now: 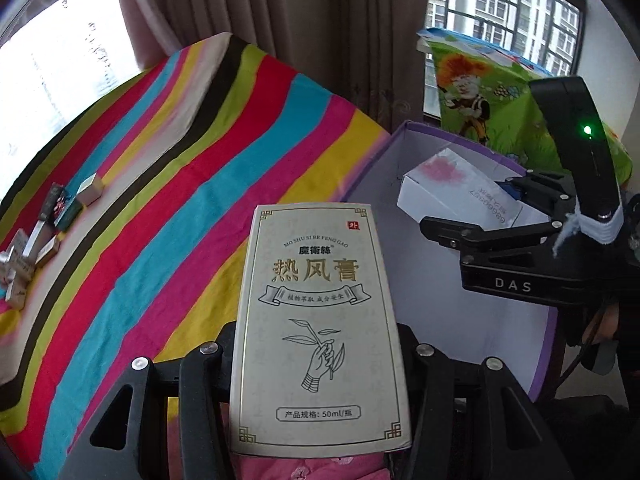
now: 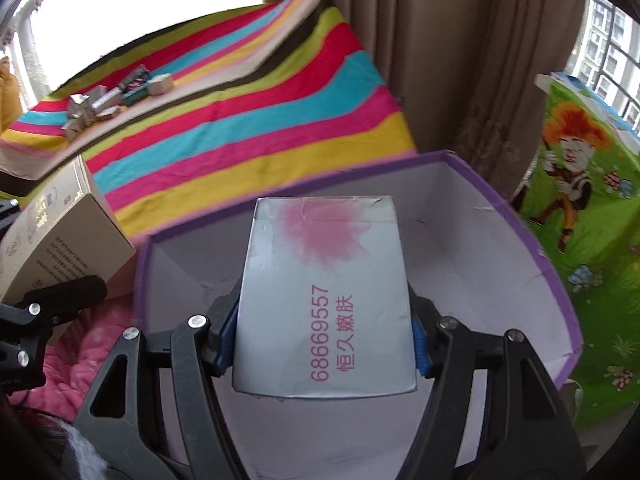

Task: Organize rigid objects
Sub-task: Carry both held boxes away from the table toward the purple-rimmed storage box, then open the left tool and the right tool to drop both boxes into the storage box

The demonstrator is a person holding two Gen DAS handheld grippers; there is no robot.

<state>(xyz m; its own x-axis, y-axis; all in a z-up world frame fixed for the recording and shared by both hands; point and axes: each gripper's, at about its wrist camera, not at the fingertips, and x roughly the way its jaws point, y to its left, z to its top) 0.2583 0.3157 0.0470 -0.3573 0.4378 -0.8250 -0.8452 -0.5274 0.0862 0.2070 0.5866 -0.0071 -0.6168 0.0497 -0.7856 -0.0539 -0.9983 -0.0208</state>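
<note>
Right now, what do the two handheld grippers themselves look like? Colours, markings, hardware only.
Both are matte black linkage grippers with silver pivot screws. The right gripper has blue ribbed pads on its fingertips. In the left wrist view its body carries white "DAS" lettering, plus a black upright module with a lit green LED, bound on with white tape. The left gripper shows no marking.

Striped cloth (image 1: 192,152): bands of red, cyan, magenta, yellow, lime, black and beige, spread over a raised flat surface. Brown curtain (image 1: 280,12): hangs directly behind the cloth's far edge. Barred window (image 1: 504,4): right of the curtain, apartment blocks visible through it. Green cartoon-print mat (image 2: 588,240): right of the cloth, orange-haired figure printed on it. Pink quilted fabric (image 2: 80,360): below the cloth's near edge
</note>
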